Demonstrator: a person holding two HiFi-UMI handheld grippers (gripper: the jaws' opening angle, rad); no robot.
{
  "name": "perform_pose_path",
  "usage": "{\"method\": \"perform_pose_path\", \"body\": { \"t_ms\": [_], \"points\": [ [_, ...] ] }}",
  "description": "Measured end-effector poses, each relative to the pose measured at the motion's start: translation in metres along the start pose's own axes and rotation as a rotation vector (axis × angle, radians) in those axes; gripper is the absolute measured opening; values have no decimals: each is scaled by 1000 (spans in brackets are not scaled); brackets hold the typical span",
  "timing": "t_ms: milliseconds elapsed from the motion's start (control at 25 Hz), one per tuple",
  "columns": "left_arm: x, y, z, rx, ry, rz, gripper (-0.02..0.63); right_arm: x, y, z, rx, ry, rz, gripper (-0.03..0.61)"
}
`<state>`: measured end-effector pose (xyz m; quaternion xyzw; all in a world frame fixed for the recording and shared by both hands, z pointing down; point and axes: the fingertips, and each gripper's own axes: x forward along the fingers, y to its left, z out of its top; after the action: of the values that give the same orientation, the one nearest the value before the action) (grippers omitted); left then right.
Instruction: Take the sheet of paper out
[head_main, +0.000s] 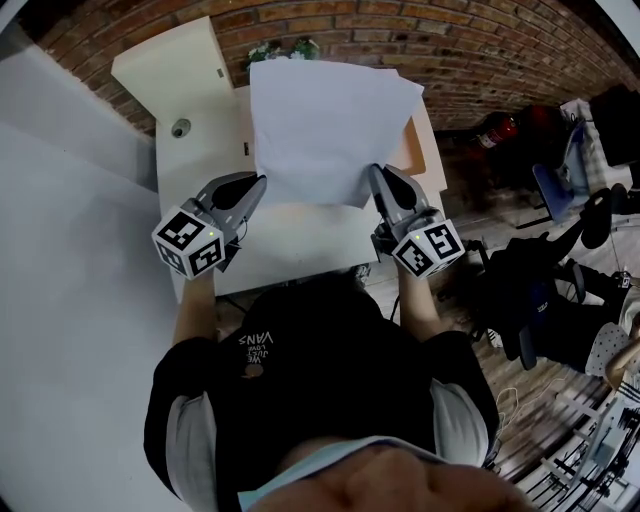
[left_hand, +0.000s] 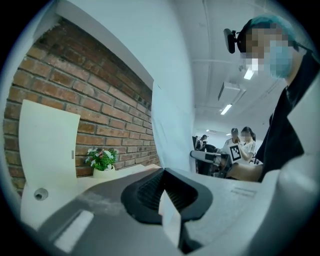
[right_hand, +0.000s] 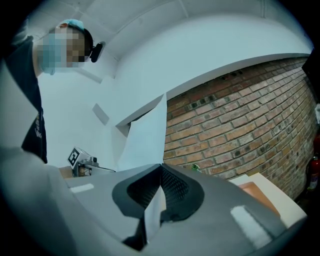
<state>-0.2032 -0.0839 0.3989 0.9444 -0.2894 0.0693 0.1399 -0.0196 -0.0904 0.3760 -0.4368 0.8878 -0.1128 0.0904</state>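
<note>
In the head view, the sheet of paper is held above the white table. It runs away from the person toward the brick wall, with the left gripper at its near-left corner and the right gripper at its near-right. In the left gripper view, the jaws are clamped on the sheet's edge, and the paper rises ahead. In the right gripper view, the jaws are likewise pinched shut on the sheet, with an orange-lined box beyond. Both hands look equally near, so pulling it clear probably needs both together.
</note>
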Motion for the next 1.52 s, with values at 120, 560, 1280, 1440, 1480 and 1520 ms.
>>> {"method": "perform_pose_path", "body": {
  "t_ms": [120,560,1280,1440,1480,1520],
  "points": [
    [-4,3,-10,-27,9,0,0,-1,5,-8,2,13,-19,2],
    [-20,14,-37,-104,23,14,0,3,20,-35,4,61,-55,2],
    [-20,33,-81,-231,65,67,0,20,5,-88,52,177,-77,1],
    [-19,37,-84,-246,73,77,0,26,1,-93,52,196,-78,0],
    [-19,37,-84,-248,75,77,0,27,1,-93,52,199,-78,0],
    [-19,37,-85,-250,77,77,0,27,1,-93,50,202,-78,0]
  ]
}}
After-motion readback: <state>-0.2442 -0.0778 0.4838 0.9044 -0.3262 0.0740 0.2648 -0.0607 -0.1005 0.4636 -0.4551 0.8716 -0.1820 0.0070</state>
